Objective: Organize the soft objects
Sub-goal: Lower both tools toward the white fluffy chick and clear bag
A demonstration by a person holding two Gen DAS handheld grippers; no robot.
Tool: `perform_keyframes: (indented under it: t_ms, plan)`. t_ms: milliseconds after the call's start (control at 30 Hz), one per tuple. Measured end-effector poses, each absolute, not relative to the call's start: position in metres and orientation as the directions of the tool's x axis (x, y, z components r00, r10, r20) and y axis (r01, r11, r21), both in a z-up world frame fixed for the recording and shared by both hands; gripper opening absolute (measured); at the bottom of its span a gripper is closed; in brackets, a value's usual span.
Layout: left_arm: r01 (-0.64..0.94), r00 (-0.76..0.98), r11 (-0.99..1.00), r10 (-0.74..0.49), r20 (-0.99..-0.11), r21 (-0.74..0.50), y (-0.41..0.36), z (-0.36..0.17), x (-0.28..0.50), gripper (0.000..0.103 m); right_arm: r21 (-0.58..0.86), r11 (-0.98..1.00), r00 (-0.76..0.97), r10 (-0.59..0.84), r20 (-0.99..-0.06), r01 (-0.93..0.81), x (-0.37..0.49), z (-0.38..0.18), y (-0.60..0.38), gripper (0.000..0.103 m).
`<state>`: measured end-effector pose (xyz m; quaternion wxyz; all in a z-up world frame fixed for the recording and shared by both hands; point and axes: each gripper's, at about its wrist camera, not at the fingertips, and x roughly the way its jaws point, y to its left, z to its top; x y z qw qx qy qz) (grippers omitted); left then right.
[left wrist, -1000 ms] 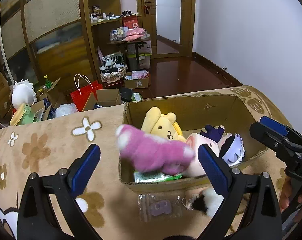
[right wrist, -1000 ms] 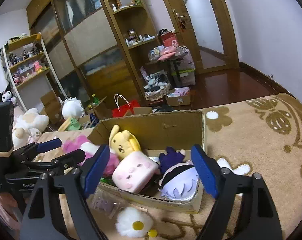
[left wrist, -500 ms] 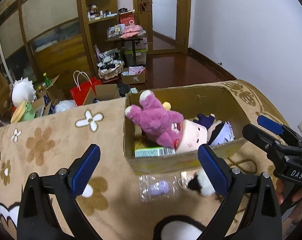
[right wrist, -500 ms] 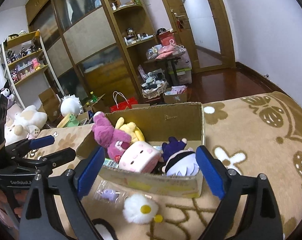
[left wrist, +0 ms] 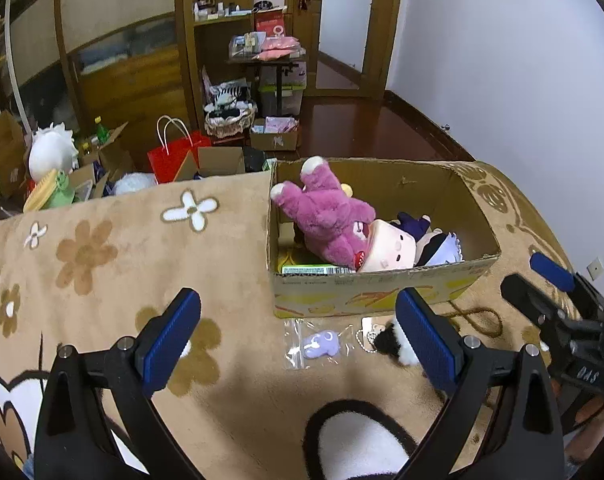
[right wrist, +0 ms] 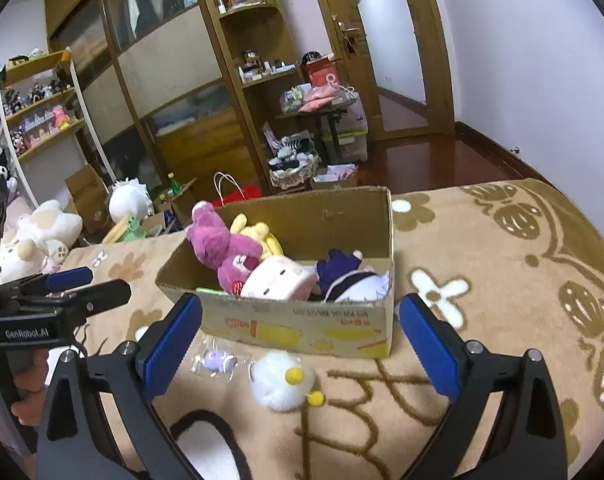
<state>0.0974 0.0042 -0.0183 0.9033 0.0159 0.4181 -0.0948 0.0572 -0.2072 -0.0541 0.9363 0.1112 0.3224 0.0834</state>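
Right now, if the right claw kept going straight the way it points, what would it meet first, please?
Probably the white fluffy toy on the blanket, just before the cardboard box. The right claw is opening with nothing between its fingers; depth is unclear.

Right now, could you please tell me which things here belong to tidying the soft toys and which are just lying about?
Job: cardboard box, purple plush, pink square plush, white fluffy toy outside the box.

Lying about: red bag, basket, bottle.
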Motion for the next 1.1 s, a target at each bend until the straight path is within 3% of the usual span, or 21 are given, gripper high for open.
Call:
perform_keyframes:
  t_ms: [533,1100]
  plan:
    - [0.16,0.49,0.985,-0.135,-0.861,-0.063,0.001,-0.082,0.131,0.097,0.227,0.971,0.679,0.217,-0.701,-0.076,0.074,-0.094,-0.189,0.103]
    - [0.168,0.403,0.983,-0.134,-0.906,-0.07,-0.013,-0.127,0.145,0.097,0.206,0.976,0.576,0.212,-0.79,-0.077,0.094,-0.135,-0.178,0.103]
